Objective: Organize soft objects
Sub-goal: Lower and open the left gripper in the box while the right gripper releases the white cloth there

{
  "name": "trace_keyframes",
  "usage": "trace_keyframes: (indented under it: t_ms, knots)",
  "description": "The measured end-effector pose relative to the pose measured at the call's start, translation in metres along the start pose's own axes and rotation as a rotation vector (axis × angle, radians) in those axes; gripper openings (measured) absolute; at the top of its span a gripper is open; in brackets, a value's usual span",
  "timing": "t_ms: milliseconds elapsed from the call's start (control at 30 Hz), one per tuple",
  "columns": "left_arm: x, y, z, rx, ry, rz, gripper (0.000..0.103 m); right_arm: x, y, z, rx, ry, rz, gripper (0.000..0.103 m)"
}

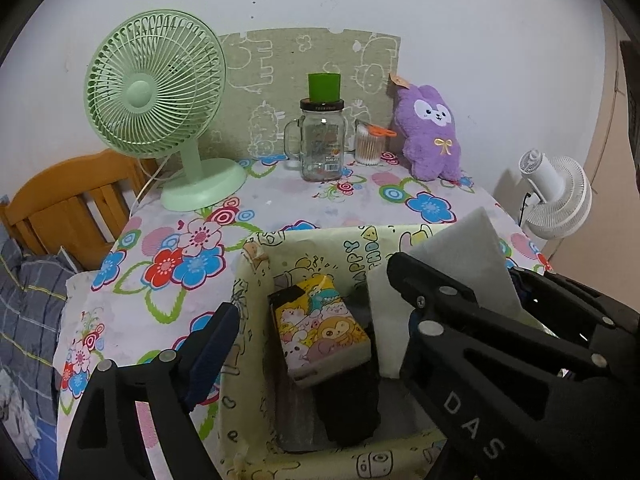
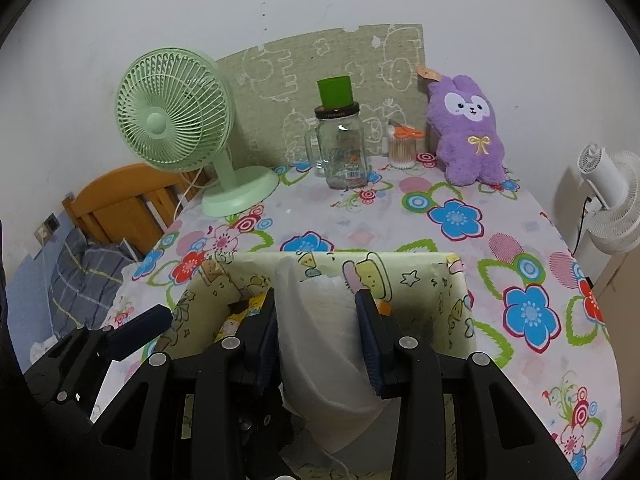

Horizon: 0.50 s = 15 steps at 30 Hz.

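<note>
A yellow cartoon-print fabric basket (image 1: pixel 248 280) (image 2: pixel 416 264) stands at the near edge of the flowered table. In it lie a cartoon-printed pack (image 1: pixel 324 332) and a black item (image 1: pixel 348 400). My left gripper (image 1: pixel 314 288) is open above the basket, with its fingers wide on either side of the pack and touching nothing. My right gripper (image 2: pixel 317 300) is shut on a folded white foam sheet (image 2: pixel 320 344) (image 1: pixel 460 248), held over the basket's right part. A purple plush bunny (image 1: pixel 430 136) (image 2: pixel 468 132) leans upright at the back right of the table.
At the back stand a green desk fan (image 1: pixel 152 92), a glass handled jar (image 1: pixel 322 152) with a green cup on its lid, and a tub of cotton swabs (image 1: pixel 370 146). A wooden headboard (image 1: pixel 72 200) and bedding lie left. A white fan (image 1: pixel 560 196) stands right.
</note>
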State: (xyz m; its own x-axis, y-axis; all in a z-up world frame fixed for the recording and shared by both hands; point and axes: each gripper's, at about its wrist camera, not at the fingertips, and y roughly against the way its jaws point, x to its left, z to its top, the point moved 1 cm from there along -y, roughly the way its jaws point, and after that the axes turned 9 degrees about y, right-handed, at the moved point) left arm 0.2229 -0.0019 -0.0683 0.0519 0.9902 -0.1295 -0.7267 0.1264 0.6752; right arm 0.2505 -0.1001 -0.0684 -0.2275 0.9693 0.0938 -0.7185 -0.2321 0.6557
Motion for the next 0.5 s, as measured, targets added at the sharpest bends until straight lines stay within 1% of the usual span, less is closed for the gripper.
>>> trace_keyframes:
  t_ms: [33, 67, 100, 233, 367, 500]
  knots:
    - [0.000, 0.001, -0.001, -0.001, 0.000, 0.000, 0.088, 0.001, 0.001, -0.001, 0.000, 0.001, 0.003, 0.050]
    - [0.000, 0.002, -0.002, 0.000, 0.002, -0.002, 0.088, 0.001, 0.002, -0.002, -0.001, 0.001, 0.007, 0.059]
    - [0.001, 0.003, -0.002, 0.000, 0.004, -0.005, 0.088, 0.001, 0.004, -0.003, -0.005, -0.004, 0.010, 0.062]
    - [0.001, 0.007, -0.005, 0.001, 0.009, -0.009, 0.089, 0.003, 0.008, -0.005, -0.004, -0.001, 0.012, 0.067]
    - [-0.001, 0.013, -0.008, -0.004, 0.014, -0.016, 0.090, 0.003, 0.015, -0.007, -0.017, 0.006, 0.009, 0.080]
    - [-0.002, 0.017, -0.011, -0.011, 0.020, -0.018, 0.092, 0.004, 0.022, -0.009, -0.027, 0.009, -0.001, 0.087]
